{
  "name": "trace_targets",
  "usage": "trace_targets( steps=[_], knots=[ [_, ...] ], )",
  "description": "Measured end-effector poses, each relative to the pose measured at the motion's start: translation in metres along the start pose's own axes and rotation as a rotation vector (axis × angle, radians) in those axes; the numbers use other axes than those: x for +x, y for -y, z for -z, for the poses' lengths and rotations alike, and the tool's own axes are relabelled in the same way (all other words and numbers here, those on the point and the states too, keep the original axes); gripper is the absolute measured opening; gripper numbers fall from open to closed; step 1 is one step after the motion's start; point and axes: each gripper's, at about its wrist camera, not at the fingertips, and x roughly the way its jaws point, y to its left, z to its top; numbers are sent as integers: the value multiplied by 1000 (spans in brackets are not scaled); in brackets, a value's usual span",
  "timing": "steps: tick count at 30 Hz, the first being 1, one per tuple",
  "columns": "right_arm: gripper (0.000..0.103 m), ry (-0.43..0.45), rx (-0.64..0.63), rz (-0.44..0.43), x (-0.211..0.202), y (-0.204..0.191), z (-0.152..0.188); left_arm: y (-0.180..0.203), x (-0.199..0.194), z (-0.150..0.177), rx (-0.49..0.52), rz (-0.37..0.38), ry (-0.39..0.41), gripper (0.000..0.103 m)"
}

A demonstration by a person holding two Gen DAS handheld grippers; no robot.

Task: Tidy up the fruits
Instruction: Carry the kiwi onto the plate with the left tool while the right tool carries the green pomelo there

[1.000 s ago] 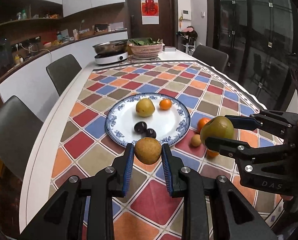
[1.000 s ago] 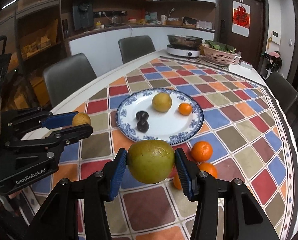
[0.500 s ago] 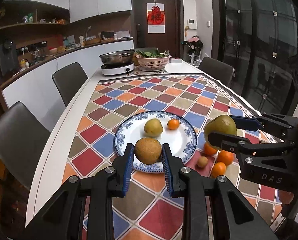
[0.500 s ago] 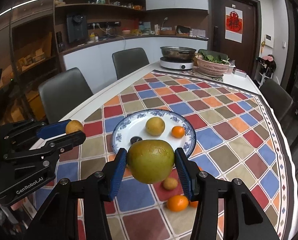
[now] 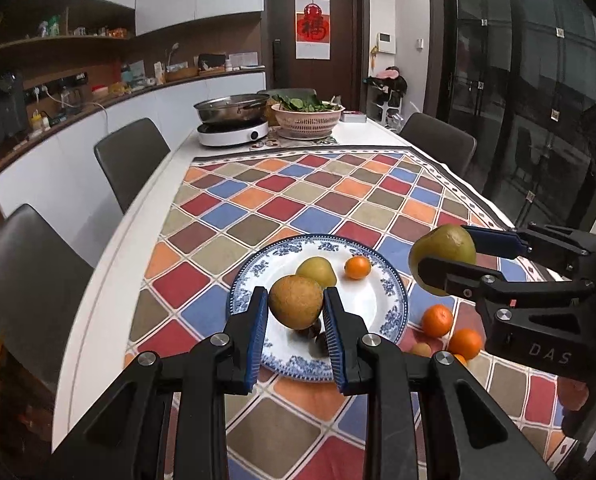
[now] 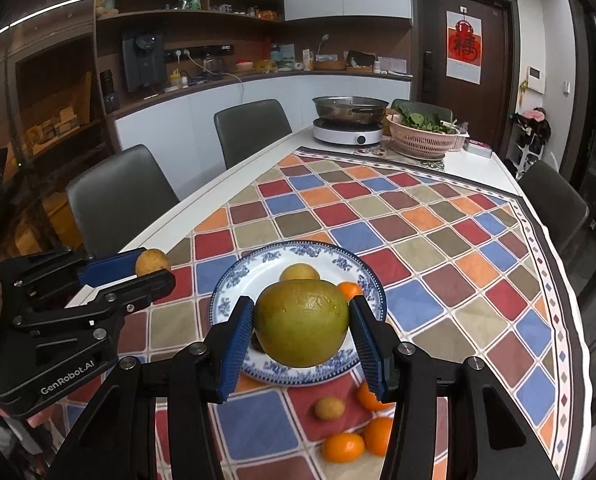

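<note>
While raised above blue-patterned plate (image 5: 394,300): left gripper (image 5: 295,307) clamped on brown pear (image 5: 295,307); right gripper (image 6: 302,324) clamped on large green citrus (image 6: 302,324).

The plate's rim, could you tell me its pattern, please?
Blue floral on white plate; left wrist view.

Your left tool (image 5: 295,322) clamps a brown pear (image 5: 295,302) between its blue pads, held above the near side of the blue-rimmed plate (image 5: 394,308). On the plate you see a yellow pear (image 5: 320,272) and a small orange (image 5: 357,267). To your right, the right tool (image 5: 450,254) grips a green fruit (image 5: 444,248) above loose oranges (image 5: 437,321) on the checked cloth (image 5: 298,200) covering the bench (image 5: 109,280).
</note>
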Motion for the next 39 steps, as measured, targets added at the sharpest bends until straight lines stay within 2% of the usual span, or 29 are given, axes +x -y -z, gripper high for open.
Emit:
trace_targets(
  steps=[10, 17, 25, 36, 38, 39],
  knots=[
    [50, -78, 69, -5, 50, 14, -13, -17, 55, -13, -28, 19, -100, 28],
    [50, -149, 123, 0, 82, 27, -8, -21, 96, -13, -42, 39, -175, 28],
    [50, -209, 115, 14, 110, 35, -1, -22, 136, -7, -33, 41, -241, 28],
    [50, -281, 126, 2, 137, 40, 6, -24, 160, -3, -48, 64, -299, 28],
    [50, -290, 129, -4, 139, 41, 7, -25, 159, -4, -45, 58, -291, 32],
    [50, -294, 134, -8, 140, 42, 7, -25, 158, -5, -45, 57, -287, 38]
  ],
)
